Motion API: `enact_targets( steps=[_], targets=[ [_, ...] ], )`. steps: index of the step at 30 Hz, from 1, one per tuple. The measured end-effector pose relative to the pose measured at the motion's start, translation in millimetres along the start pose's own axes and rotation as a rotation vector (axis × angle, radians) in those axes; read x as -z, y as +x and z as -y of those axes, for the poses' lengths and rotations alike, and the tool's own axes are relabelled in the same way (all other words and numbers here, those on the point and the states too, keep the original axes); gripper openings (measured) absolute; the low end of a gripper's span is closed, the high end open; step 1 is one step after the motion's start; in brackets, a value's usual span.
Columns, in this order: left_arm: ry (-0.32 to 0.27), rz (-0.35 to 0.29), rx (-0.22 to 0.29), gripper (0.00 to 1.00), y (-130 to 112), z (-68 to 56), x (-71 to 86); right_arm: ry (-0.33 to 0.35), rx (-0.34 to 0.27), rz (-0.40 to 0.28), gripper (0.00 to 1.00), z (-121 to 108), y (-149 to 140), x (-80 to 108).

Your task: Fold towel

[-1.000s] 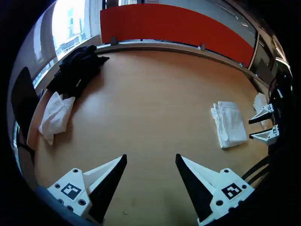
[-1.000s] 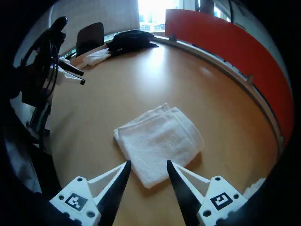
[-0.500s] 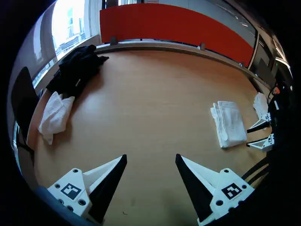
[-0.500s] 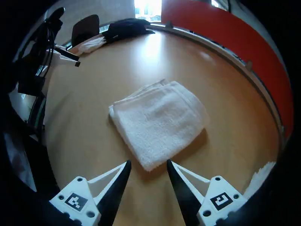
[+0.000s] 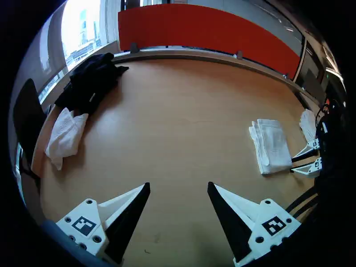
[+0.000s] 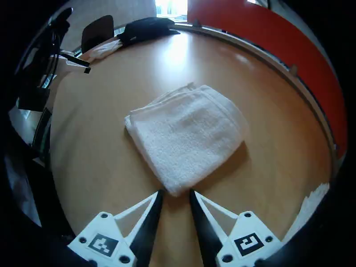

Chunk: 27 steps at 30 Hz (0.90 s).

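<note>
In the left gripper view, the left tool point(image 5: 178, 196) stands wide open over bare desk point(image 5: 178, 124) and holds nothing. The folded white towel point(image 5: 270, 146) lies well off to its right and somewhat ahead, with its long axis running roughly away from this tool. The right tool point(image 5: 297, 163) sits at the towel's near end, just beside its edge, and the person's arm behind it is dark and hard to make out. On the far left of the desk are a crumpled white cloth point(image 5: 66, 135) and a black garment point(image 5: 91, 82), both well apart from the towel.

In the right gripper view, the towel lies directly ahead of the right tool and cornerwise to it. Its nearest corner points straight into the mouth of the tool, and its body spreads away ahead and slightly to the right. The layered fold edges face ahead-left. The tool's fingers are drawn in to a slim gap with that corner sitting at their tips. Whether the pads point(image 6: 156, 199) already press on the cloth cannot be told, and no firm grip is evident.

The right tool is much the nearer of the two. The coming move probably turns on that near corner: pinch it, then carry it ahead along the diagonal towards the far corner.
</note>
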<state>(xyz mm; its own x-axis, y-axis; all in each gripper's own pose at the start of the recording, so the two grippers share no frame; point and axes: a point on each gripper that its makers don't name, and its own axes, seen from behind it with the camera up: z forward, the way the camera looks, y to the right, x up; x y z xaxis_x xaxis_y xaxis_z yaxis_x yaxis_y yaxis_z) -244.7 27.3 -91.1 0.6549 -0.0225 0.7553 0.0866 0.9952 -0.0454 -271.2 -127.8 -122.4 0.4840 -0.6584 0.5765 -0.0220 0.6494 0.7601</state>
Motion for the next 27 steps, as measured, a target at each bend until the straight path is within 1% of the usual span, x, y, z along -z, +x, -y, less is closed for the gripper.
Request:
enact_targets(
  steps=[2, 6, 10, 12, 13, 20, 27],
  targets=[
    [0.000, 0.001, 0.002, 0.96, -0.3, 0.4, 0.0, 0.000, -0.007, 0.000, 0.34, -0.2, -1.0, -1.0],
    [0.002, 0.001, 0.004, 0.96, 0.0, 1.8, -0.3, -0.006, -0.011, -0.002, 0.29, -0.9, -1.2, -0.9],
    [0.004, 0.002, 0.001, 0.96, -0.3, 2.5, -0.1, -0.013, -0.011, -0.004, 0.22, -1.6, -1.5, -0.1],
    [0.004, 0.002, 0.000, 0.96, -0.6, 2.4, 0.1, -0.018, -0.012, -0.006, 0.16, -2.4, -1.5, 0.0],
    [0.004, 0.002, 0.000, 0.96, -0.7, 2.2, 0.2, -0.021, -0.012, -0.008, 0.14, -2.8, -1.4, -0.2],
    [0.005, 0.004, 0.001, 0.96, -2.5, 2.4, 0.1, -0.013, -0.020, -0.024, 0.14, 0.4, 1.5, -0.9],
    [0.007, 0.003, 0.002, 0.96, -3.7, 4.1, 1.5, -0.018, -0.019, -0.033, 0.13, 0.4, 8.9, 5.8]
  ],
)
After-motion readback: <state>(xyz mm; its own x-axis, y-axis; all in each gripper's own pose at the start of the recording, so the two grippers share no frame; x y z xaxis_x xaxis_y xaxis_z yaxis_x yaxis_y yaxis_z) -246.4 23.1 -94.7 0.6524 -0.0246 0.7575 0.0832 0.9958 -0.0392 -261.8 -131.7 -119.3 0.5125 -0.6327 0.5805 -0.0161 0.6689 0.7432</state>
